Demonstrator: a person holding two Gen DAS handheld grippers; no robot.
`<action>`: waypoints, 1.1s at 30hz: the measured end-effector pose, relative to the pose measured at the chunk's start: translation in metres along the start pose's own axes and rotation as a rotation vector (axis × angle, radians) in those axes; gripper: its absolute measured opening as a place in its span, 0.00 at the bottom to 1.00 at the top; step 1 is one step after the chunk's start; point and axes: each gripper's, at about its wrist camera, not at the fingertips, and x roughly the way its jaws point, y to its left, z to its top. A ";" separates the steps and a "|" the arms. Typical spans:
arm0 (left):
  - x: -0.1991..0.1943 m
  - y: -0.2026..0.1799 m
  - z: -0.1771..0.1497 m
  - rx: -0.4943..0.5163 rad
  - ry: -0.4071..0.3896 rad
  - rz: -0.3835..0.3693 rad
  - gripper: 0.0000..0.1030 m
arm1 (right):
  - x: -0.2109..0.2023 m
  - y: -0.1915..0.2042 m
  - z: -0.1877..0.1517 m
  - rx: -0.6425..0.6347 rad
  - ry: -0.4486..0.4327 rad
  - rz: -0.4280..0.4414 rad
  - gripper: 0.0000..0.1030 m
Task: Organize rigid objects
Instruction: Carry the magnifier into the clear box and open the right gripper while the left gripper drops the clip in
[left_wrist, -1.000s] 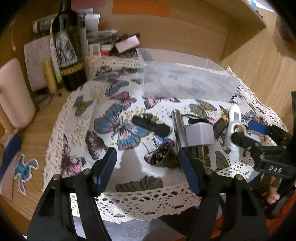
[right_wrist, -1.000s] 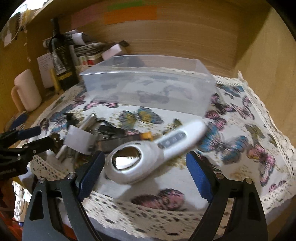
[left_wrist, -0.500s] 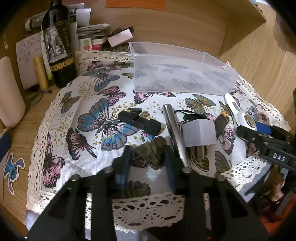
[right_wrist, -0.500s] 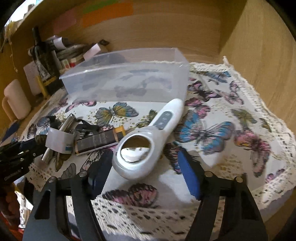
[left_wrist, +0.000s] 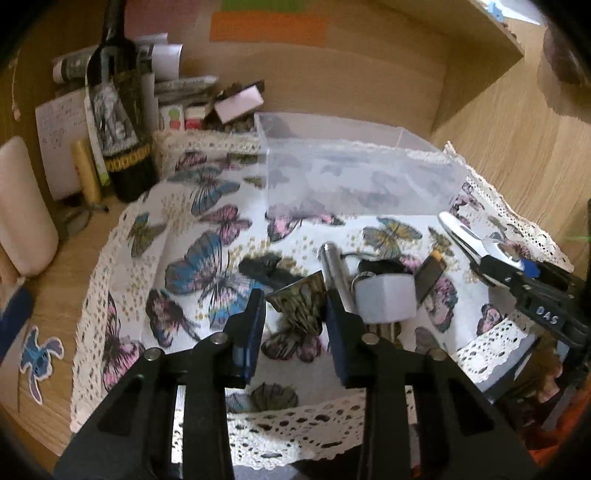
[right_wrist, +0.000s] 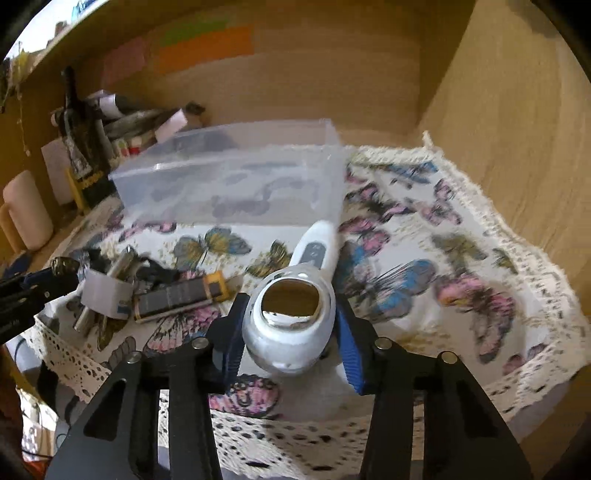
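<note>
Our left gripper (left_wrist: 295, 306) has closed its fingers on a small dark patterned bell-shaped object (left_wrist: 301, 301) above the butterfly cloth (left_wrist: 207, 236). Our right gripper (right_wrist: 290, 317) has just closed on the white handheld magnifier (right_wrist: 291, 310), before the clear plastic box (right_wrist: 236, 177).

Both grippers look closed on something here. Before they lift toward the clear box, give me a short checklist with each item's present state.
1. Left gripper clamped on the small brass bell: ok, jaws just closed on it.
2. Right gripper clamped on the white magnifier head: ok, jaws just closed around it.
3. Clear plastic box open-topped and upright: ok.
4. Box has room: ok, it looks empty.
5. Bell clear of the metal tube beside it: cannot tell.
6. Magnifier grip centred: not ok, its handle juts far forward.
</note>
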 end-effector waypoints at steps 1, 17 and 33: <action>-0.001 -0.002 0.002 0.005 -0.008 0.000 0.31 | -0.004 -0.003 0.002 0.004 -0.016 -0.002 0.39; -0.027 -0.021 0.058 0.051 -0.192 -0.042 0.31 | -0.045 -0.007 0.057 -0.023 -0.247 -0.019 0.37; -0.021 -0.013 0.124 0.052 -0.275 -0.044 0.31 | -0.052 0.006 0.125 -0.087 -0.397 0.007 0.37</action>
